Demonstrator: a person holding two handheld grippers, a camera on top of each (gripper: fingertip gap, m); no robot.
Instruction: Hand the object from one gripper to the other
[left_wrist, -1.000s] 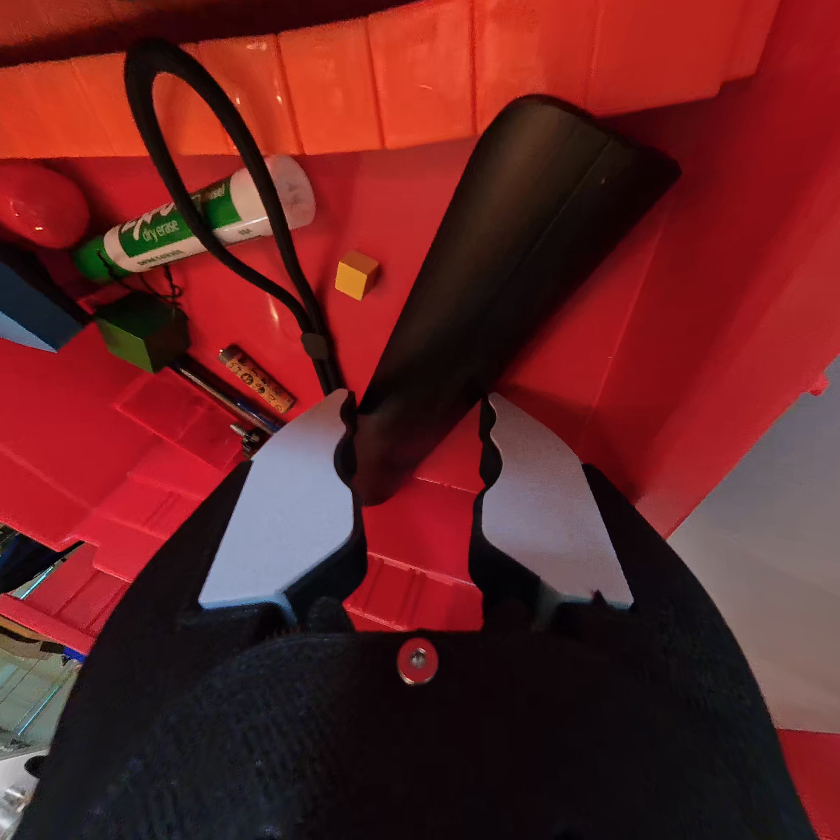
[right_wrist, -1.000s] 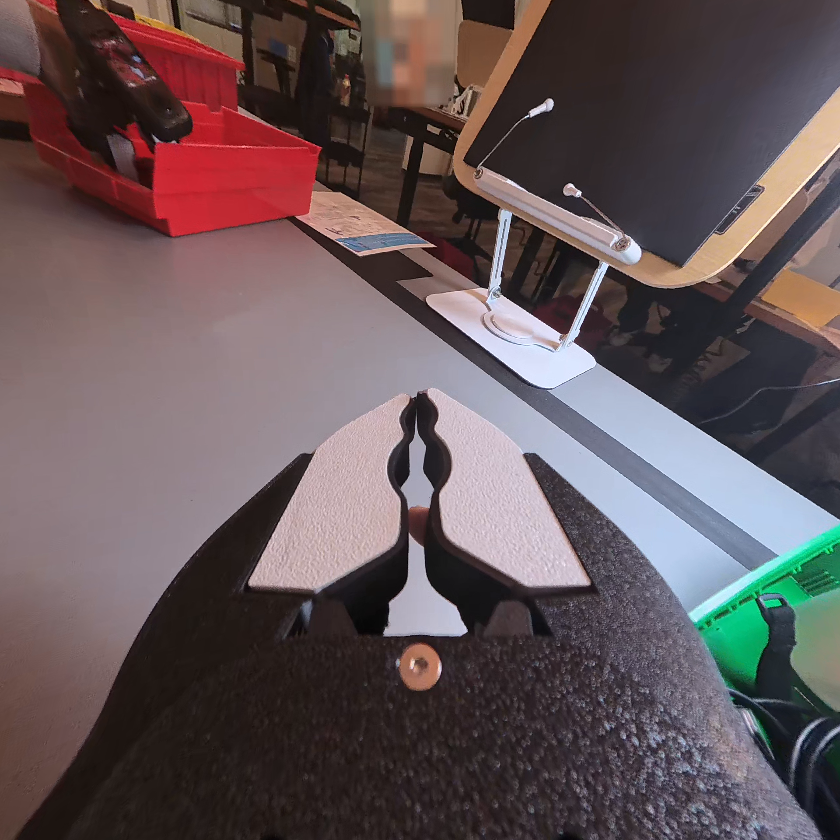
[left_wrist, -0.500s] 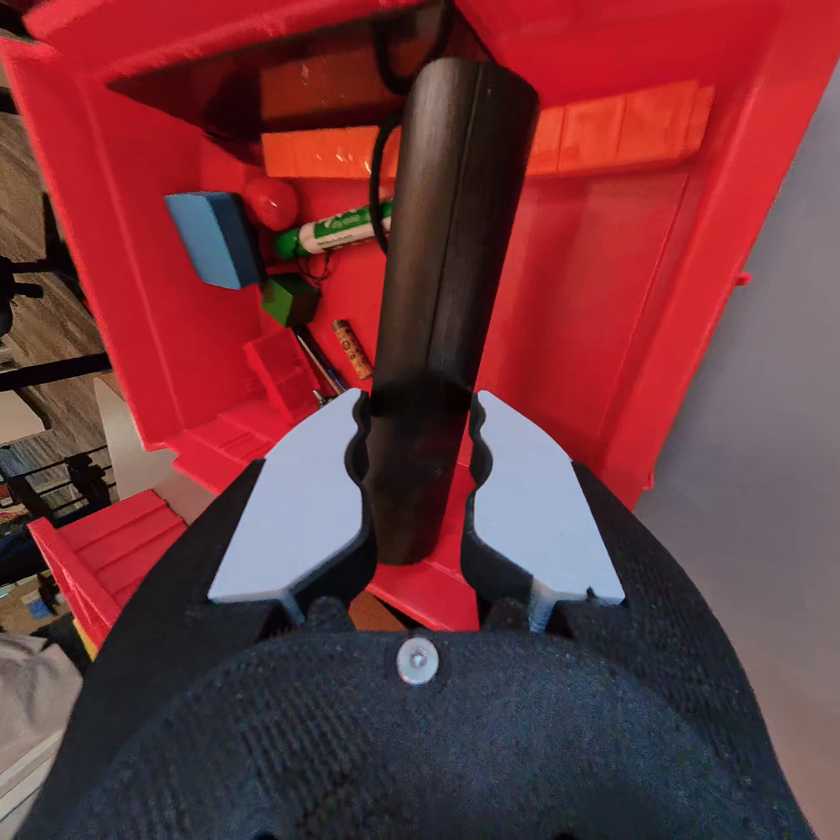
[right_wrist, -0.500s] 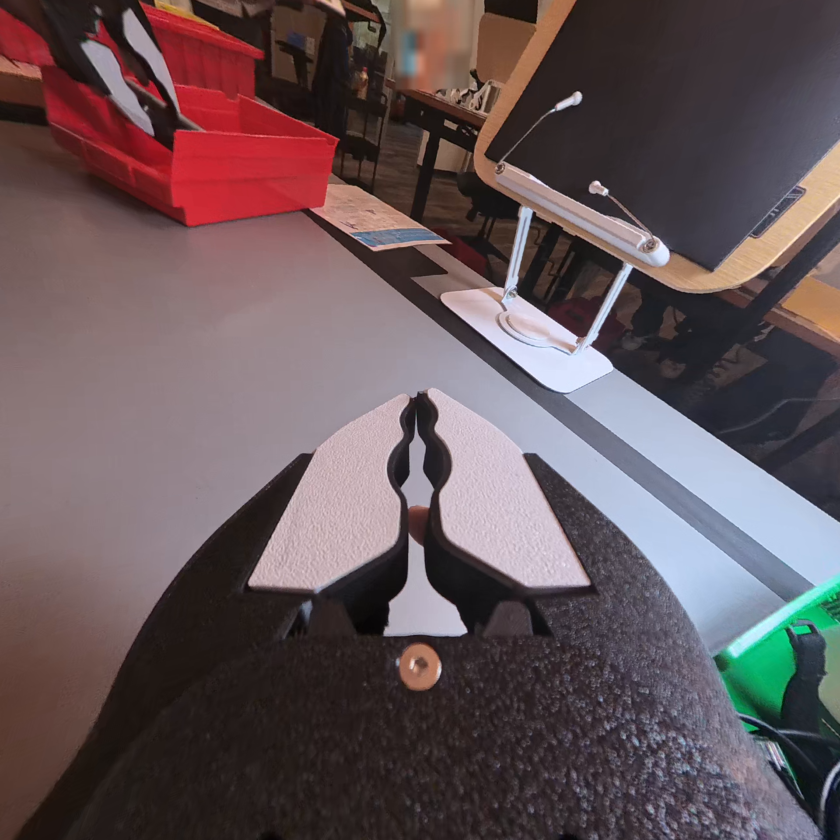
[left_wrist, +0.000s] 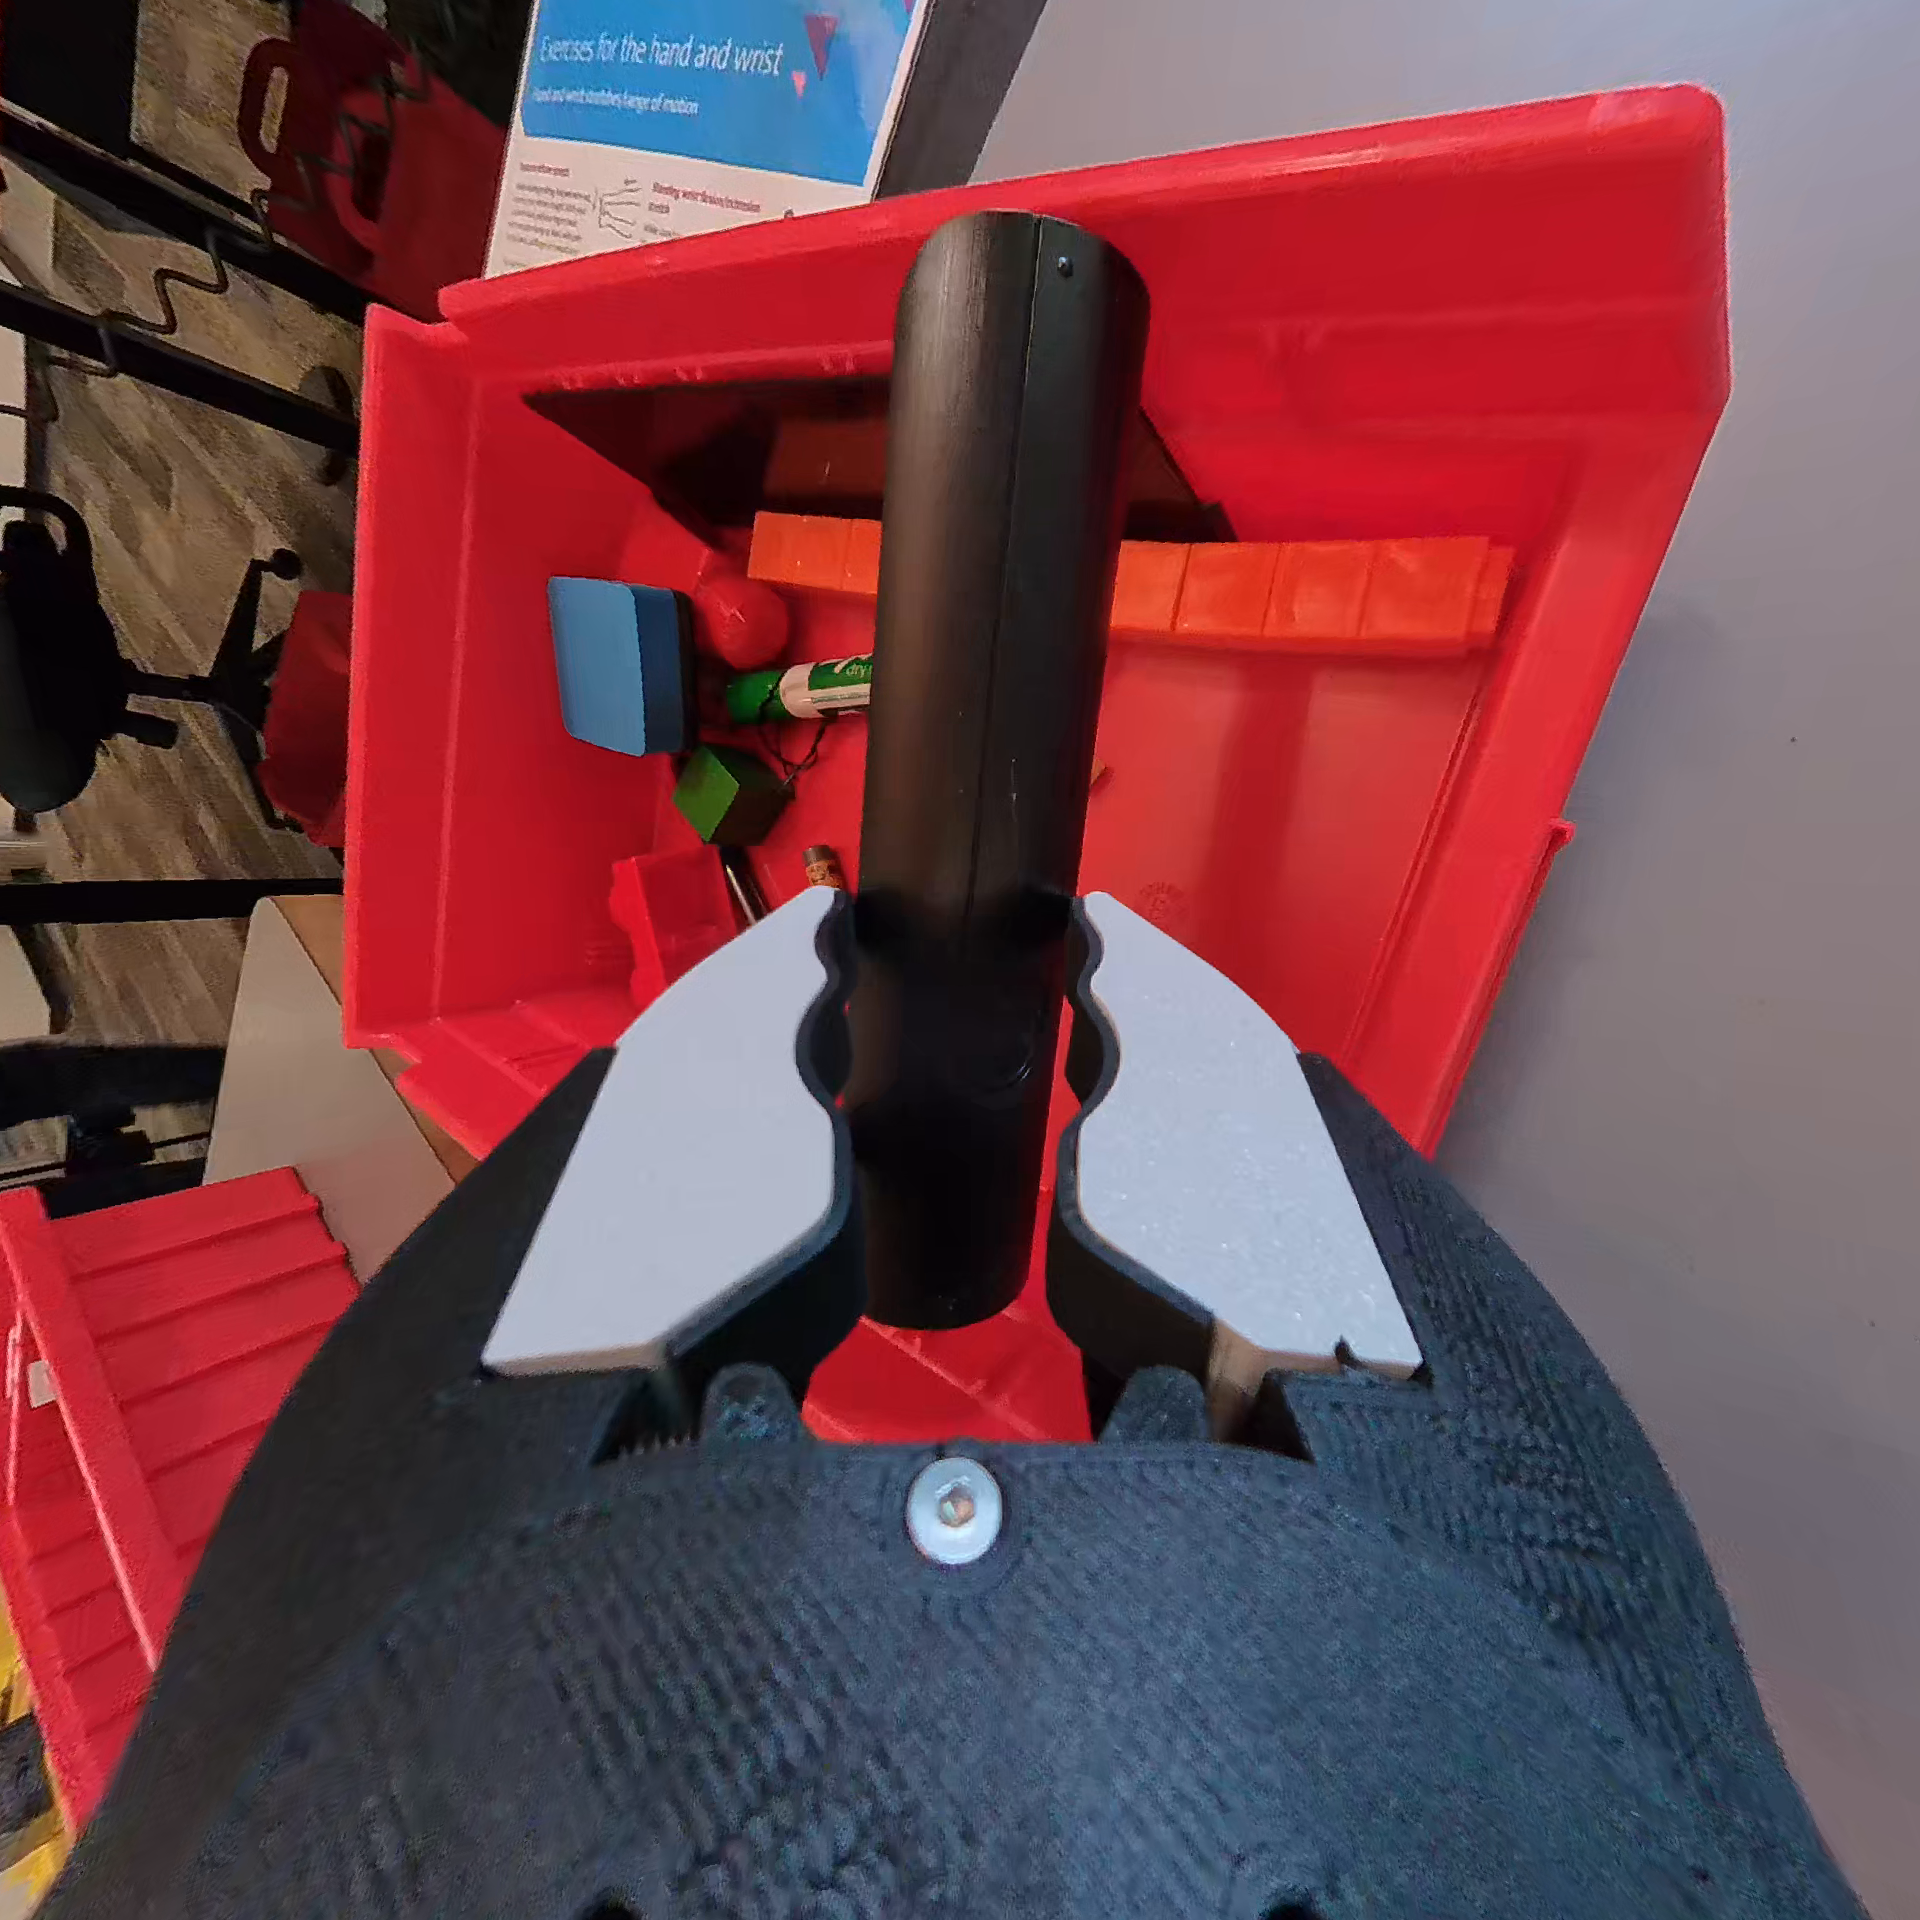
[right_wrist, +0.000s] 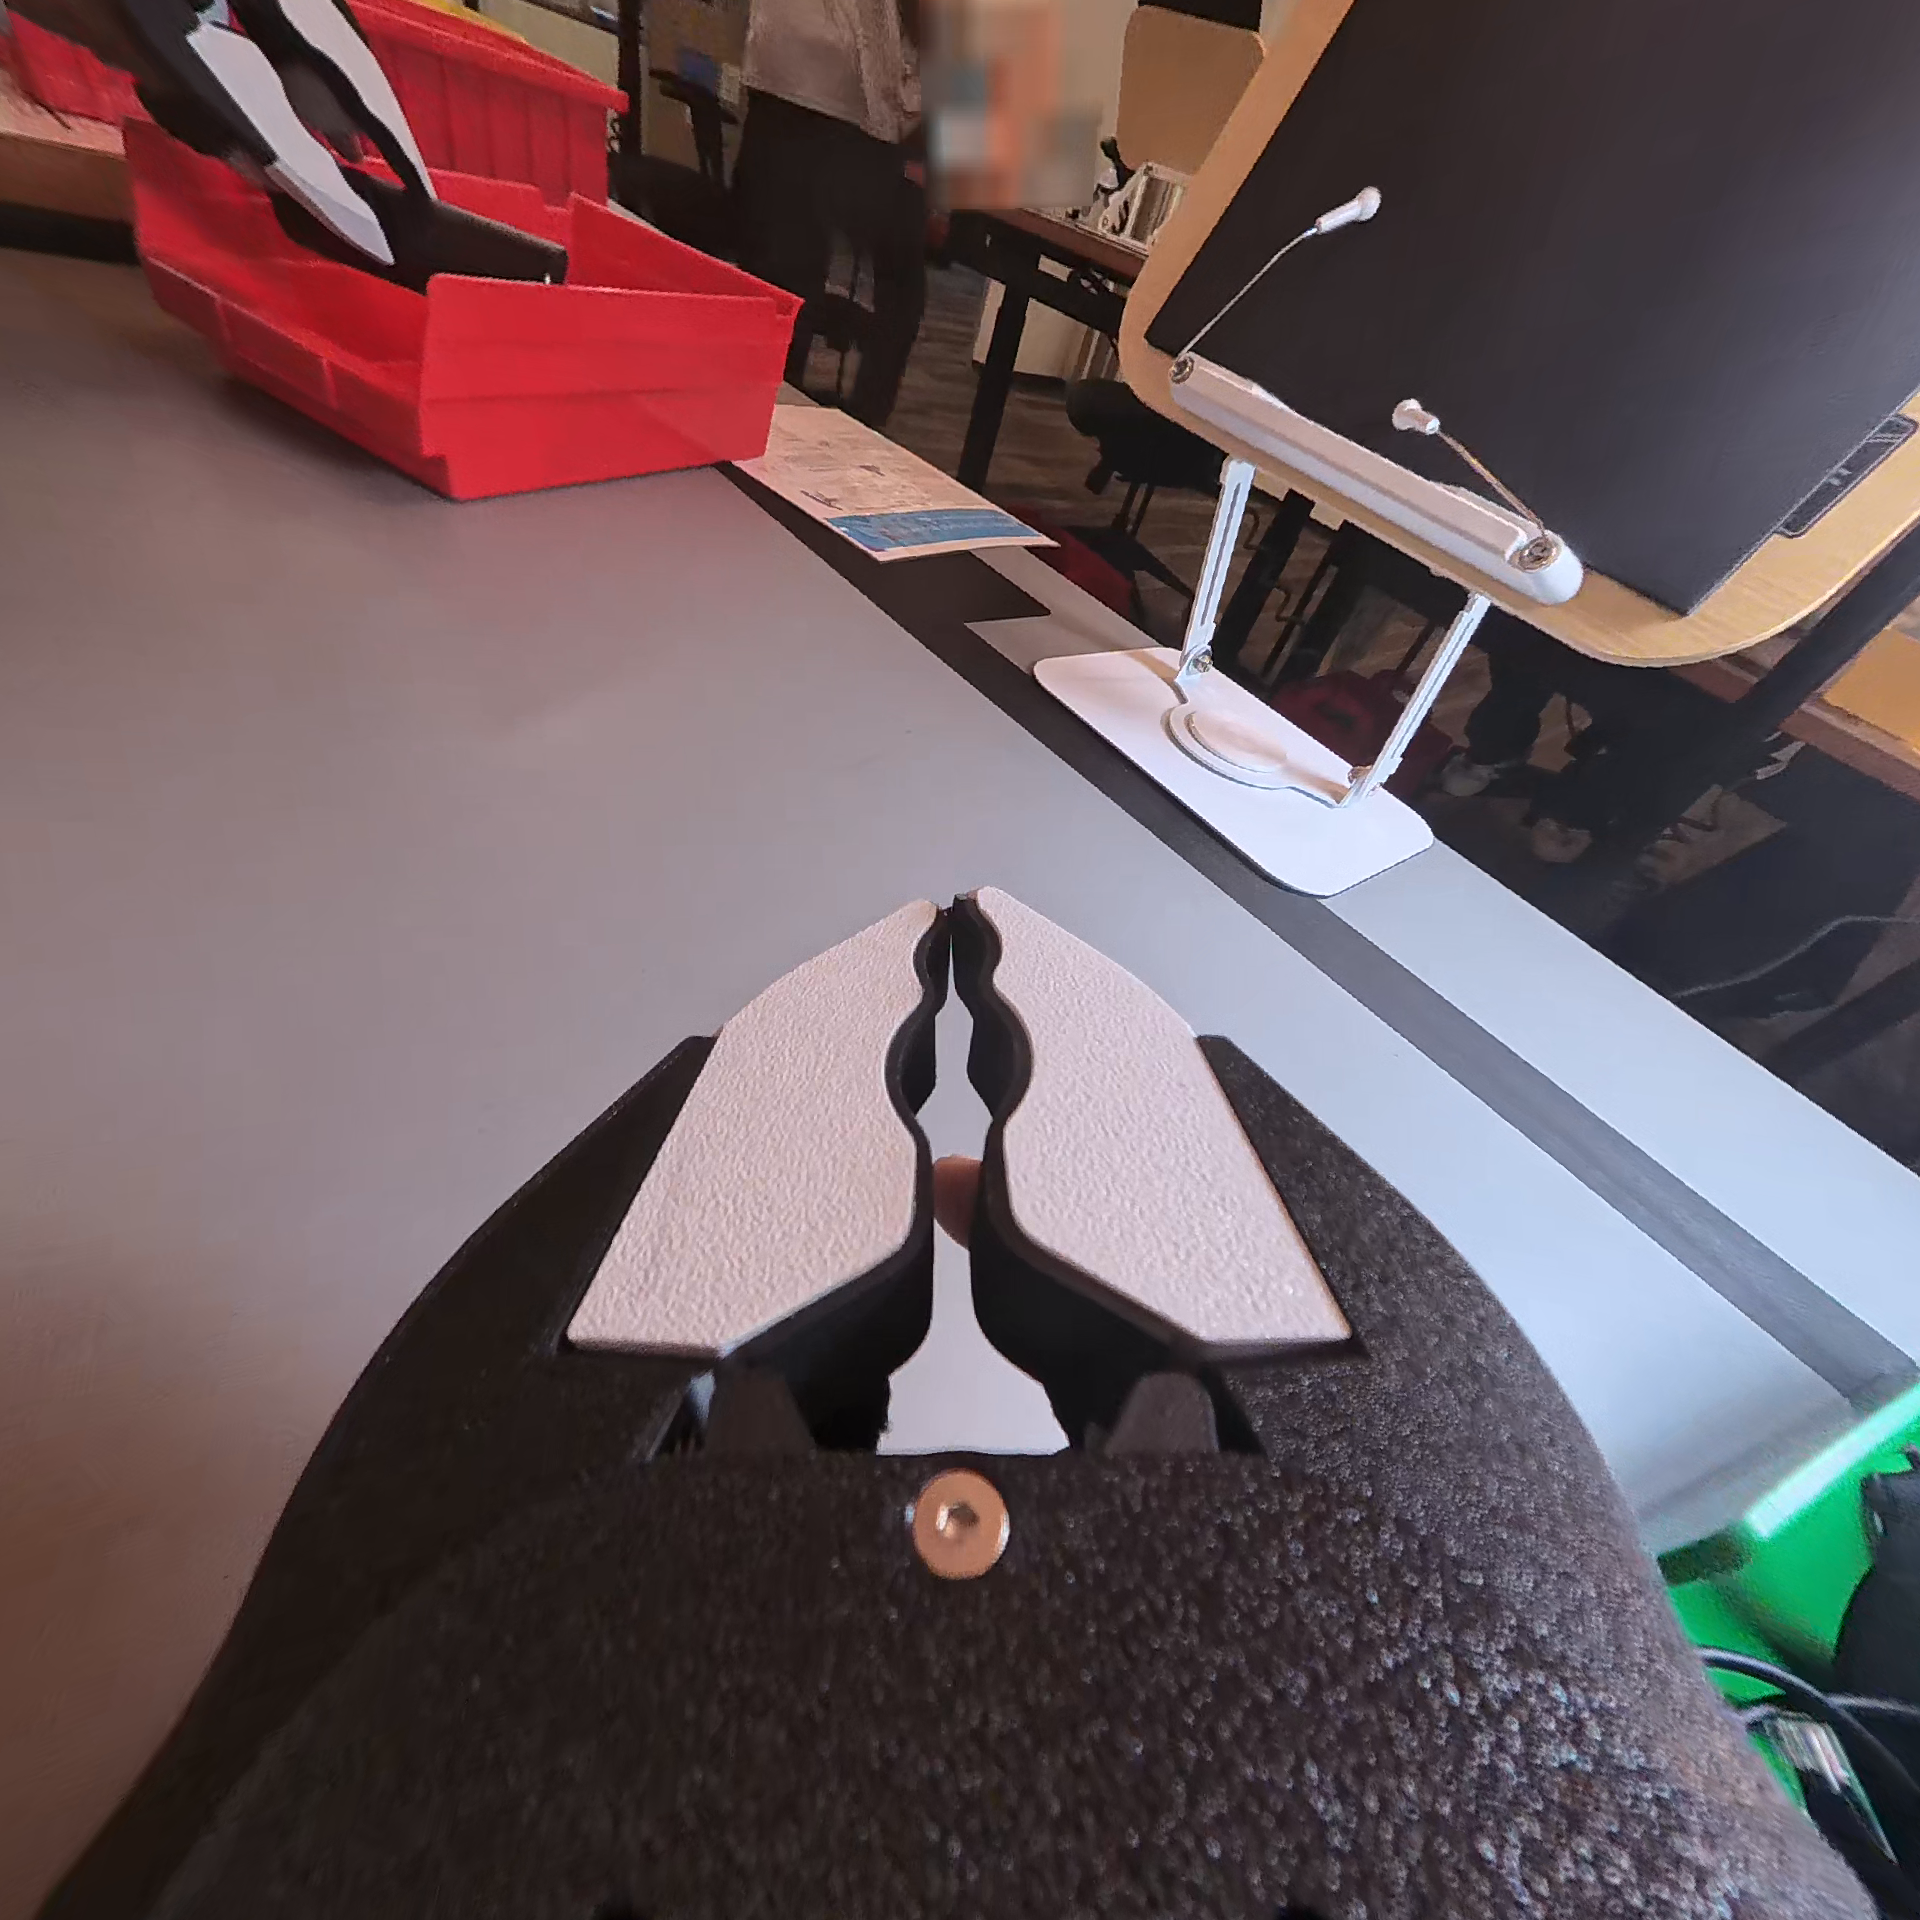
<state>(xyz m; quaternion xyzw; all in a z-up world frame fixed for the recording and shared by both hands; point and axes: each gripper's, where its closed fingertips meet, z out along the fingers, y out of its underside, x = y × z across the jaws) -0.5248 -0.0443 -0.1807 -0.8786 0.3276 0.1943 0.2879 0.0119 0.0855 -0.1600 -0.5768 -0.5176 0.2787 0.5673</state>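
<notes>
Blue eraser (left_wrist: 620, 665), green marker (left_wrist: 800, 691) in red bin (left_wrist: 1621, 499); white stand (right_wrist: 1236, 758) on table (right_wrist: 416, 831).

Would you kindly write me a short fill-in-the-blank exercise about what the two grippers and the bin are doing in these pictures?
1. The left gripper is shut on a ____ tube.
2. The tube is held above a bin whose colour is ____.
3. The right gripper is shut and holds ____.
4. In the bin, the blue eraser lies beside a ____ marker.

Missing words: black; red; nothing; green
</notes>
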